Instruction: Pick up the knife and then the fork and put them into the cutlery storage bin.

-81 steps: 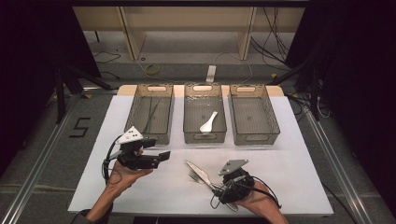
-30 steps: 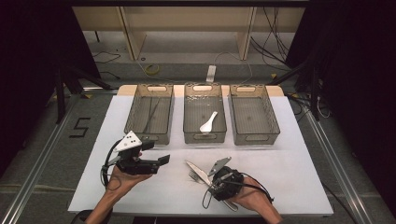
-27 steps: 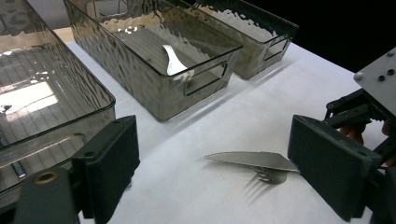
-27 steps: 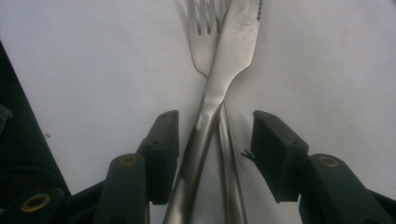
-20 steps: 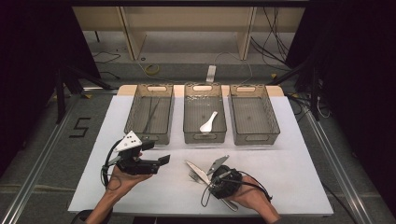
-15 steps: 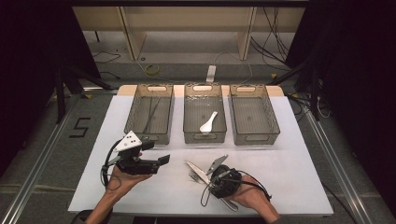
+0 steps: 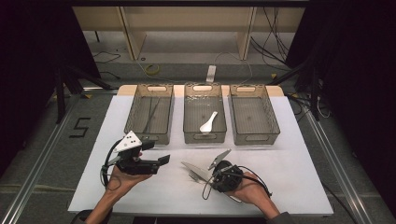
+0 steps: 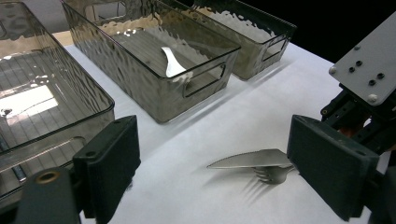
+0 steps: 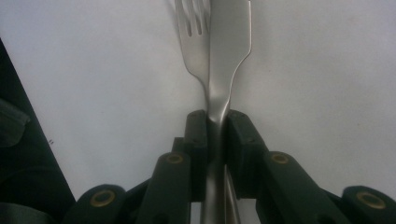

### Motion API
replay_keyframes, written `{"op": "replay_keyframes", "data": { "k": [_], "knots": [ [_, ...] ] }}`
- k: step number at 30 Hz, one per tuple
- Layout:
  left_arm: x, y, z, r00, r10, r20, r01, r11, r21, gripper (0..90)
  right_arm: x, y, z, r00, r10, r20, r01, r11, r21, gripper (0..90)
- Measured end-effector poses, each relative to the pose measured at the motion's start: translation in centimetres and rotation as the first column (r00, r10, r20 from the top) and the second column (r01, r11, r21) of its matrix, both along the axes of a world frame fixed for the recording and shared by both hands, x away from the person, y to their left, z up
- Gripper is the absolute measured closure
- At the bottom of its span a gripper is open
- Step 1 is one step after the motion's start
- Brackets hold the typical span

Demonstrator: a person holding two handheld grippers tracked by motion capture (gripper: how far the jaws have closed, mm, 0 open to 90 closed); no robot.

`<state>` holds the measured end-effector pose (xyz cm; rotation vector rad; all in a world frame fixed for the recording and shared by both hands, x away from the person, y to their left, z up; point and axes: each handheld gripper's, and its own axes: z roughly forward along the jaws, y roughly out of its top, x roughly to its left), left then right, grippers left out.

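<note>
While right gripper (image 9: 217, 126) pinches shiny silver metal knife (image 9: 229, 46) with shiny silver metal fork (image 9: 194, 42) beside it, both stick out ahead, low over white table (image 7: 289, 163). Left gripper (image 8: 215, 172) wide, holding nothing. Step: picking up. Next likely: lift, carry to see-through plastic bin (image 7: 149, 112) ahead.

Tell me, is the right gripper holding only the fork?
No, the right gripper is clamped on both a fork and a knife together.

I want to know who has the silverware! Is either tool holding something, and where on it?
The right tool pinches a knife and a fork together, jaws shut on their handles just below the blade and tines. The left tool is open and holds nothing.
</note>
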<state>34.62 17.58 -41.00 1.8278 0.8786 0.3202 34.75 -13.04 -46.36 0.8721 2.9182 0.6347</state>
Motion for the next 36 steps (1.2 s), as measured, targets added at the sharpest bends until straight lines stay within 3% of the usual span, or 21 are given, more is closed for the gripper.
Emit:
{"op": "replay_keyframes", "data": {
  "k": [14, 19, 25, 36],
  "knots": [
    [0.0, 0.3, 0.1, 0.9999, 0.012, 0.005, -0.012, 0.9999, -0.012, 17.1, 0.5, -0.6, 0.2, 0.9997, -0.017, -0.015, 0.018, 0.999, 0.038, 81.1],
    [0.0, 0.4, 0.2, 0.9999, 0.014, 0.008, -0.014, 0.9996, -0.025, 17.1, 0.7, -1.2, 0.6, 0.9993, -0.037, 0.009, 0.036, 0.997, 0.066, 81.2],
    [0.0, 0.4, 0.2, 0.9997, 0.022, 0.008, -0.021, 0.999, -0.04, 17.1, 1.1, -2.4, 1.6, 0.9977, -0.064, 0.022, 0.061, 0.99, 0.124, 81.2],
    [0.0, 0.7, 0.3, 0.9988, 0.045, 0.022, -0.043, 0.9968, -0.067, 17.1, 2.6, -4.7, 3.4, 0.9874, -0.143, 0.069, 0.128, 0.976, 0.178, 81.2]
  ]
}}
